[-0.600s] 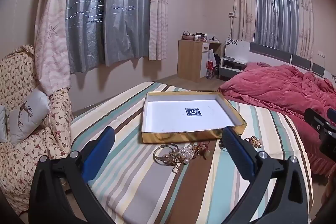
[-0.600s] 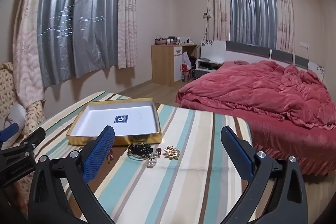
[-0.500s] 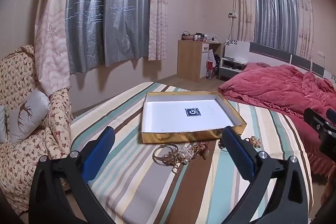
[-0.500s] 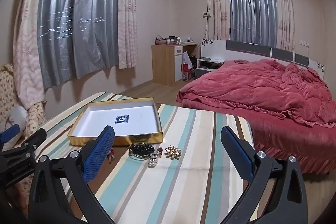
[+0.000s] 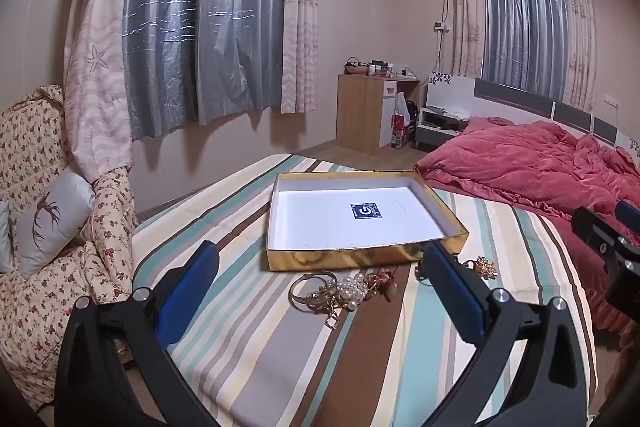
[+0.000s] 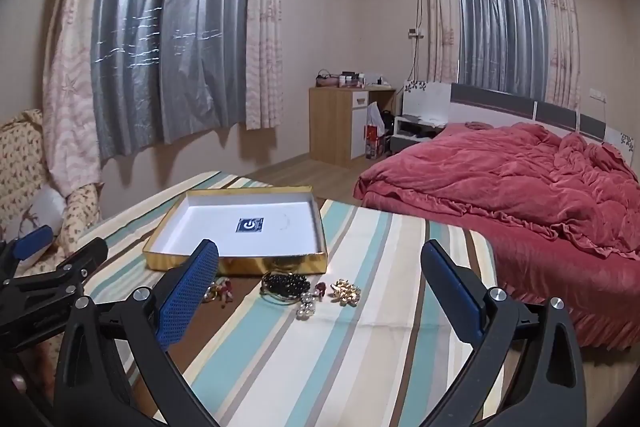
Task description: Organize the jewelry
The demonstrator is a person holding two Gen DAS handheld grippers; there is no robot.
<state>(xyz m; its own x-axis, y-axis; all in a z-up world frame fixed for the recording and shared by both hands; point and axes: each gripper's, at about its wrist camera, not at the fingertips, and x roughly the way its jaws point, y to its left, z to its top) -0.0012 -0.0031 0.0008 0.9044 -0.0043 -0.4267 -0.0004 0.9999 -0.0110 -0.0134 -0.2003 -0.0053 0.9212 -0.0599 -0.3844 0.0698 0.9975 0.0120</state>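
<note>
A shallow gold box (image 5: 360,259) with a white inside and a blue sticker lies open on the striped table; it also shows in the right wrist view (image 6: 236,263). Jewelry lies in front of it: a ring and pearl tangle (image 5: 340,293), a gold brooch (image 5: 484,265), a black bead bracelet (image 6: 285,283), a gold brooch (image 6: 344,291) and pearl earrings (image 6: 306,307). My left gripper (image 5: 320,283) is open and empty, held above the table short of the tangle. My right gripper (image 6: 320,287) is open and empty, short of the bracelet.
The striped tablecloth (image 6: 320,367) covers the table. A floral sofa with a cushion (image 5: 48,223) stands at the left. A bed with a red duvet (image 6: 520,179) stands at the right. A wooden cabinet (image 5: 368,115) stands against the far wall.
The right gripper has drifted slightly forward and right; the box and jewelry shift a little in its view. The left gripper has barely moved. Both stay open.
</note>
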